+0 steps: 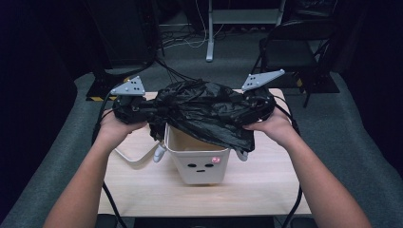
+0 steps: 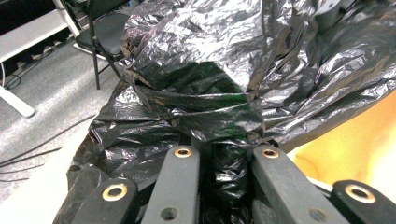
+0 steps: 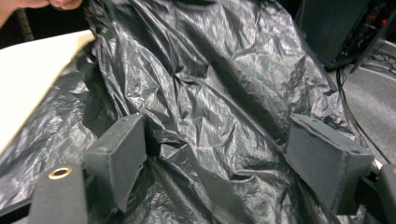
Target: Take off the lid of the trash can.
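One black plastic trash bag (image 1: 204, 114) stretched in the air above the small white bin (image 1: 202, 164), its loose lower edge drooping over the bin's near-right rim. Left gripper (image 1: 142, 110), at the bin's upper left: jaws together, clamped on a bunched fold of the bag; the left gripper view shows film pinched between the two black jaws (image 2: 224, 158). Right gripper (image 1: 249, 109), at the bin's upper right: jaws stand apart in the right gripper view, the pads (image 3: 119, 154) wide with bag film lying between them, not pressed. So the bag hangs from one grip plus drape. Risk, as a judgement: with the right side unclamped, the film can slide off and slump into or beside the bin, so the mouth is never spread over the rim. The left pinch is on a wad, not a clean hem, so pulling may tear thin film or drag several layers and keep the mouth closed. The bin looks light and could tip or skid on the wooden table (image 1: 266, 185) if the bag snags its rim. Count: one bag, one bin (printed face on the front), two grippers, two hands, one table.
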`<move>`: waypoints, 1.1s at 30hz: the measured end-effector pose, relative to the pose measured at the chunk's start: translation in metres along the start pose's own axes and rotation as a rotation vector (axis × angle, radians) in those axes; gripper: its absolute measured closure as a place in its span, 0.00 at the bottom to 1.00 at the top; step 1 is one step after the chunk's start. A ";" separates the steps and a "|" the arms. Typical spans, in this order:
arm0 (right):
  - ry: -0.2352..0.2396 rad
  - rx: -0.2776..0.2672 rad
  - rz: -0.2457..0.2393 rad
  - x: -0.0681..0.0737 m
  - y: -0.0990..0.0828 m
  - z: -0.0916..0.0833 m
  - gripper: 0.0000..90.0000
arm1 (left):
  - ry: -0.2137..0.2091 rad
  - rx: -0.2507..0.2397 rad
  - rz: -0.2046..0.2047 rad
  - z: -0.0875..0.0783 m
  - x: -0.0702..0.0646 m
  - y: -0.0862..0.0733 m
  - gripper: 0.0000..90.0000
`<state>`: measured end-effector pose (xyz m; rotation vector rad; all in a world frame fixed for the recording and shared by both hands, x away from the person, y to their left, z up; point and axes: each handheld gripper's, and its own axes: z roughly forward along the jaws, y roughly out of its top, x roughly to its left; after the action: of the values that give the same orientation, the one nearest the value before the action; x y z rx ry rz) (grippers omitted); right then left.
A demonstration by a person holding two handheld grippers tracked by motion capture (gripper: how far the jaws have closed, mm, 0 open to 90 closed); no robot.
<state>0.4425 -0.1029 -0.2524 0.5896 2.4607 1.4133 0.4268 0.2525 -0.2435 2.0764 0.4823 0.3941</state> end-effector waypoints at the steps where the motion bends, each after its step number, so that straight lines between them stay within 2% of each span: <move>1: -0.003 0.009 0.003 -0.001 0.000 0.003 0.22 | 0.000 -0.002 -0.001 0.000 0.000 -0.001 0.94; 7: -0.022 0.047 0.037 -0.008 -0.003 0.016 0.23 | 0.000 -0.018 -0.003 0.001 0.000 -0.002 0.94; 10: -0.019 0.062 0.061 -0.011 -0.003 0.021 0.27 | -0.005 -0.022 0.000 0.002 -0.001 -0.001 0.94; 13: -0.005 0.074 0.077 -0.014 -0.003 0.026 0.33 | -0.009 -0.027 -0.005 0.003 -0.001 0.000 0.94; 14: 0.000 0.075 0.089 -0.016 -0.003 0.028 0.37 | -0.010 -0.028 -0.005 0.004 -0.001 0.000 0.94; 15: 0.026 0.069 0.102 -0.018 -0.004 0.030 0.45 | -0.011 -0.031 -0.004 0.004 -0.001 0.001 0.94; 16: 0.026 0.069 0.102 -0.018 -0.004 0.030 0.45 | -0.012 -0.033 -0.003 0.005 -0.001 0.001 0.94; 19: 0.048 0.060 0.115 -0.020 -0.003 0.033 0.56 | -0.012 -0.043 0.000 0.005 -0.002 0.003 0.94; 21: 0.052 0.054 0.114 -0.020 -0.002 0.033 0.62 | -0.017 -0.052 0.001 0.004 -0.003 0.006 0.94; 24: 0.016 0.037 0.078 -0.018 0.003 0.030 0.74 | -0.021 -0.066 0.005 0.004 -0.004 0.009 0.94; 26: 0.010 0.033 0.075 -0.018 0.004 0.029 0.76 | -0.019 -0.069 0.011 0.004 -0.005 0.011 0.94; 33: -0.030 -0.046 0.049 -0.017 0.014 0.014 0.89 | -0.009 -0.082 0.016 0.000 -0.006 0.017 0.94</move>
<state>0.4661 -0.0937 -0.2467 0.6609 2.3999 1.4645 0.4244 0.2416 -0.2298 2.0034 0.4375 0.4067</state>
